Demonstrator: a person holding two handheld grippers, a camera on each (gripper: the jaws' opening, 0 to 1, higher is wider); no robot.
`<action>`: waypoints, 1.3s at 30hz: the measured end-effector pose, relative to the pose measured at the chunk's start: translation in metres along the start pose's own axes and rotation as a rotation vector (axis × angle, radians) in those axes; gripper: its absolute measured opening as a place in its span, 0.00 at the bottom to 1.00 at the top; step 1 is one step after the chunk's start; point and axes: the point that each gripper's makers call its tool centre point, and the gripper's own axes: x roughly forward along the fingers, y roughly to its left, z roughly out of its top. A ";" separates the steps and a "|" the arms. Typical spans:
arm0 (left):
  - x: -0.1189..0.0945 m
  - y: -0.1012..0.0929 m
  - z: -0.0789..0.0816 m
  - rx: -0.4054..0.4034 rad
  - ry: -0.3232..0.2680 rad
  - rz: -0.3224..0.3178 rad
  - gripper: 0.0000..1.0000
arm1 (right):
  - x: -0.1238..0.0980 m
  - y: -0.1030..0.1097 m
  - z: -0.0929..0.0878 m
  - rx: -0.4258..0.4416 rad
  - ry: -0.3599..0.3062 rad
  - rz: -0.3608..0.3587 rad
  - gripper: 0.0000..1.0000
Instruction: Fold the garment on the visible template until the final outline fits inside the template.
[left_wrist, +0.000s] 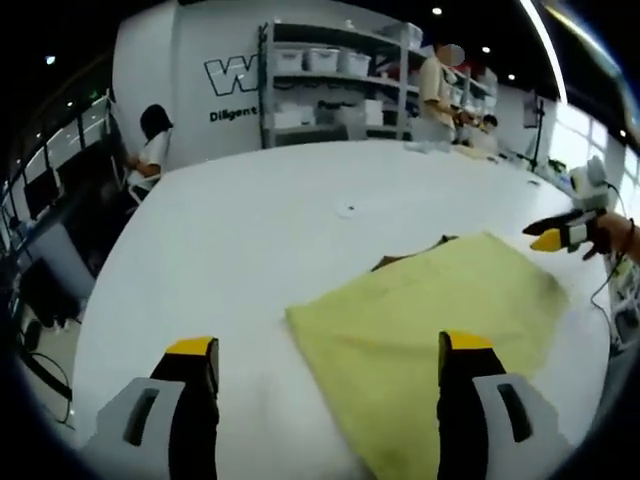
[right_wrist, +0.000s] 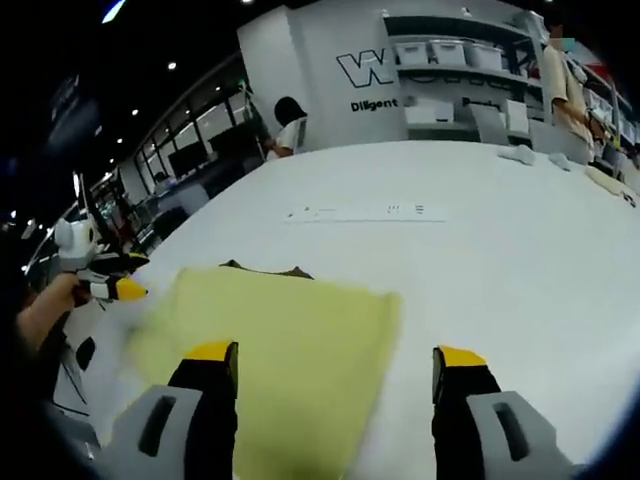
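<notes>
A: What is the work surface like, and the room around it?

B: A broad white table (left_wrist: 250, 240), smooth and matte, with a rounded edge. Behind it stands a white wall with large dark lettering (right_wrist: 365, 68) and a metal shelving unit (left_wrist: 335, 85) stacked with pale storage bins. A person in a white top (left_wrist: 152, 150) sits at the far left edge, and another person in a yellowish shirt (left_wrist: 437, 90) stands by the shelves. Small ceiling lights dot the dark ceiling.

A: And the garment?

B: The yellow-green garment (left_wrist: 430, 320) lies flat on the table, folded into a roughly rectangular shape, soft cloth with straight edges. A dark brown template (right_wrist: 265, 269) peeks out from under its far edge as a thin strip.

A: The grippers?

B: The left gripper (left_wrist: 330, 350) has its yellow-tipped jaws spread wide, nothing between them; the right jaw sits over the cloth, the left over bare table. The right gripper (right_wrist: 335, 355) is likewise spread apart and holds nothing, its left jaw above the garment. In each view the other gripper appears at the side, in a hand, near the garment's edge.
</notes>
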 end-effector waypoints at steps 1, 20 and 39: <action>-0.002 -0.002 -0.001 -0.001 0.001 -0.003 0.93 | -0.003 0.003 -0.002 -0.001 -0.003 0.009 0.84; -0.033 -0.019 -0.051 -0.088 0.084 -0.041 0.73 | -0.029 0.022 -0.055 -0.023 0.029 0.030 0.73; -0.044 -0.040 -0.100 -0.221 0.183 -0.120 0.24 | -0.042 0.008 -0.087 -0.062 0.075 -0.014 0.18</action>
